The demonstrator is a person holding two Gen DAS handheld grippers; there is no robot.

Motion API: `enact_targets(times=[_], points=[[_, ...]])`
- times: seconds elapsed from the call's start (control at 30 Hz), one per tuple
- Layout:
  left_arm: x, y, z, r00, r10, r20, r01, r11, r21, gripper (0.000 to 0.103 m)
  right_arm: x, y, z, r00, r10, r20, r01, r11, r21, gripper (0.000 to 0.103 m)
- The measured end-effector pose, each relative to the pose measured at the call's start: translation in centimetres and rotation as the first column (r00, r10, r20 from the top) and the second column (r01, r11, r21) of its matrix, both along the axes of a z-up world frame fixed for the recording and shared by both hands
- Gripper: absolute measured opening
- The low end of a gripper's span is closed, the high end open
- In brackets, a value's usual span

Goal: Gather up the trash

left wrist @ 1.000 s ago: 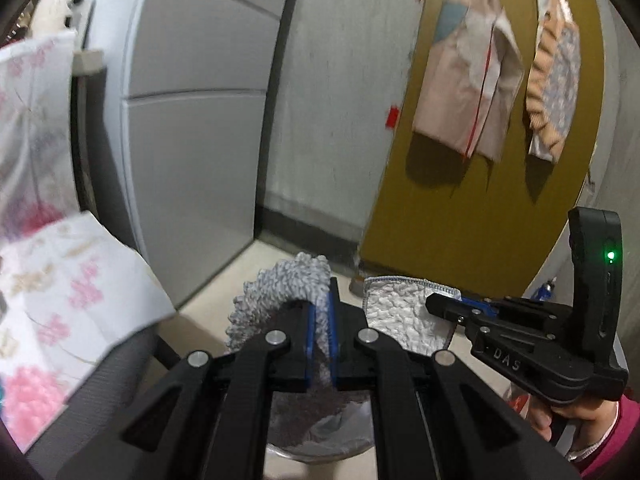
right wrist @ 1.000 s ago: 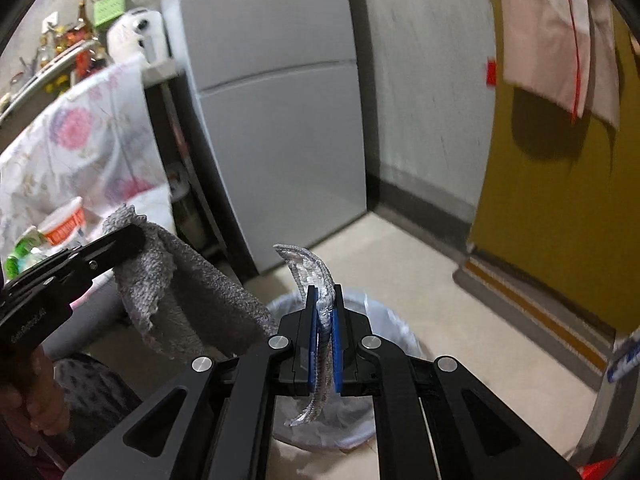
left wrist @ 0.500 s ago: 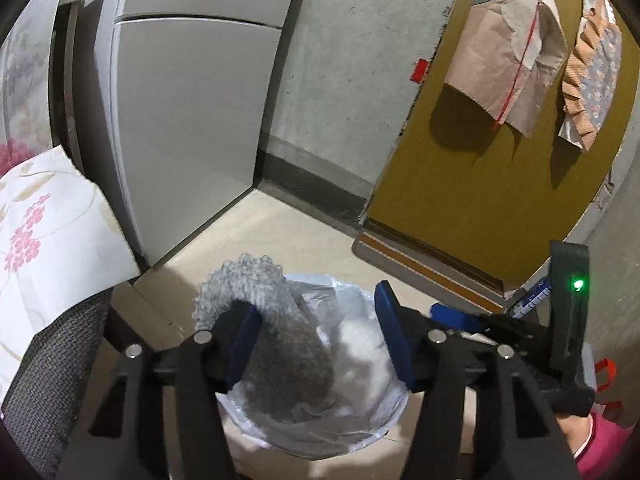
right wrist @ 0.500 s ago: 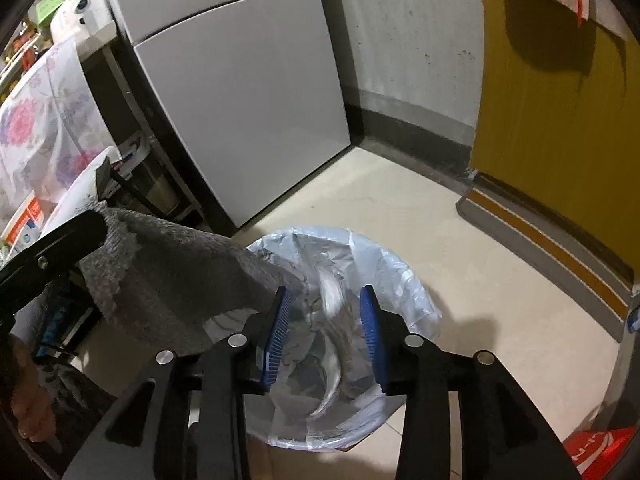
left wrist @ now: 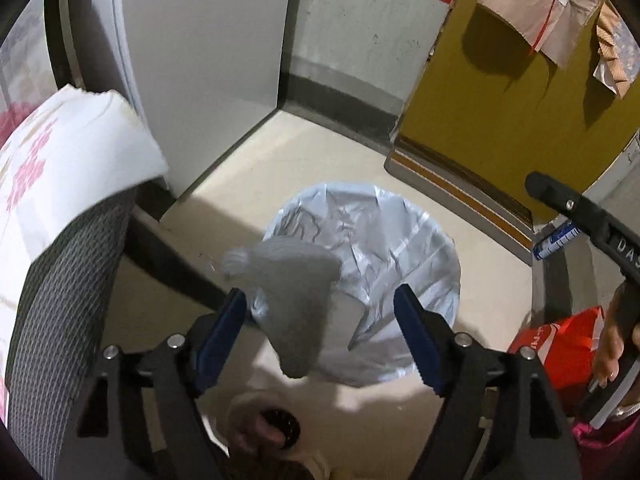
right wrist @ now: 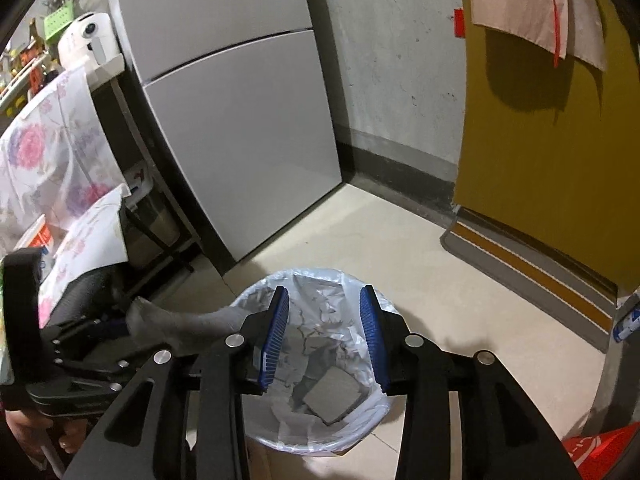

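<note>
- While my left gripper [left wrist: 320, 320] points down at the trash bin [left wrist: 420, 240], its jaws are opening wide, and the gray cloth [left wrist: 296, 292] is between them but the blue pads [left wrist: 222, 330] do not press on it.
- I see the gray cloth in the air over the near edge of the bin, blurry, with its bottom tip hanging low.
- From my right camera, the same cloth [right wrist: 180, 322] sticks out past the left gripper [right wrist: 104, 344] at the left side of the bin [right wrist: 360, 432].
- My right gripper [right wrist: 324, 336] is let go too, with its jaws apart over the bin and nothing between them.
- I can see a white bag lining the bin, and a flat gray square [right wrist: 332, 396] lies inside with some crumpled paper.
- I see the bin standing on the pale floor [right wrist: 420, 280], near the gray fridge [right wrist: 240, 140] and the yellow door [right wrist: 540, 160].
- I see a red bag [left wrist: 560, 344] on the floor just beside the bin.
</note>
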State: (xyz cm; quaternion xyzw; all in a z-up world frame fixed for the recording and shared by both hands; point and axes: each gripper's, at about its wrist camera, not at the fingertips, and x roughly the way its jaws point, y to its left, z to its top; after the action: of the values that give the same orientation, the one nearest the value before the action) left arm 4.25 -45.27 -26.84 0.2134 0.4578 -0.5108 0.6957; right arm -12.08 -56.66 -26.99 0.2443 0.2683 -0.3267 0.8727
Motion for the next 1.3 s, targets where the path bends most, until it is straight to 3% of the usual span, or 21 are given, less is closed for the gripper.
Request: enact_targets(times=[0.13, 0.37, 0.6, 0.73, 0.87, 0.97, 1.1, 1.13, 1.23, 1.3], points=[[-0.1, 0.8, 2.3, 0.997, -0.023, -0.068, 0.015, 0.994, -0.108, 0.074, 0.3, 0.8, 0.7, 1.000, 0.013, 0.015, -0.013, 1.000, -0.011, 0.039], [-0.9, 2.2, 7.1, 1.000, -0.001, 0.020, 0.005, 0.976, -0.217, 0.074, 0.1, 1.4, 2.7, 0.999, 0.022, 0.042, -0.020, 0.999, -0.044, 0.039], [0.1, 7.7, 11.6, 0.986, 0.129, 0.107, -0.089, 0.945, -0.315, 0.074, 1.3, 4.6, 7.6, 0.986, 0.101, 0.131, -0.082, 0.987, -0.140, 0.039], [1.4, 13.1, 13.7, 0.956, 0.255, 0.143, -0.190, 0.913, -0.360, 0.074, 3.2, 7.4, 10.4, 0.967, 0.198, 0.161, -0.165, 0.967, -0.196, 0.040], [2.7, 18.3, 14.8, 0.912, 0.372, 0.173, -0.291, 0.883, -0.368, 0.074, 6.2, 11.1, 12.2, 0.931, 0.322, 0.171, -0.279, 0.931, -0.234, 0.046], [3.8, 22.5, 15.4, 0.863, 0.471, 0.183, -0.386, 0.847, -0.364, 0.074, 8.8, 14.0, 12.8, 0.899, 0.408, 0.162, -0.363, 0.898, -0.248, 0.048], [5.2, 28.7, 15.6, 0.782, 0.594, 0.188, -0.509, 0.783, -0.358, 0.074, 12.3, 18.2, 12.6, 0.843, 0.522, 0.130, -0.481, 0.839, -0.254, 0.054], [5.6, 30.6, 15.6, 0.753, 0.629, 0.194, -0.543, 0.761, -0.355, 0.074, 13.2, 19.4, 12.5, 0.829, 0.546, 0.121, -0.506, 0.824, -0.254, 0.062], [6.6, 34.6, 15.7, 0.688, 0.699, 0.196, -0.616, 0.705, -0.352, 0.074, 16.0, 22.8, 11.7, 0.775, 0.625, 0.089, -0.591, 0.768, -0.247, 0.069], [7.0, 36.9, 15.6, 0.649, 0.735, 0.195, -0.654, 0.670, -0.350, 0.074, 17.9, 25.1, 10.9, 0.739, 0.671, 0.063, -0.641, 0.728, -0.244, 0.079]])
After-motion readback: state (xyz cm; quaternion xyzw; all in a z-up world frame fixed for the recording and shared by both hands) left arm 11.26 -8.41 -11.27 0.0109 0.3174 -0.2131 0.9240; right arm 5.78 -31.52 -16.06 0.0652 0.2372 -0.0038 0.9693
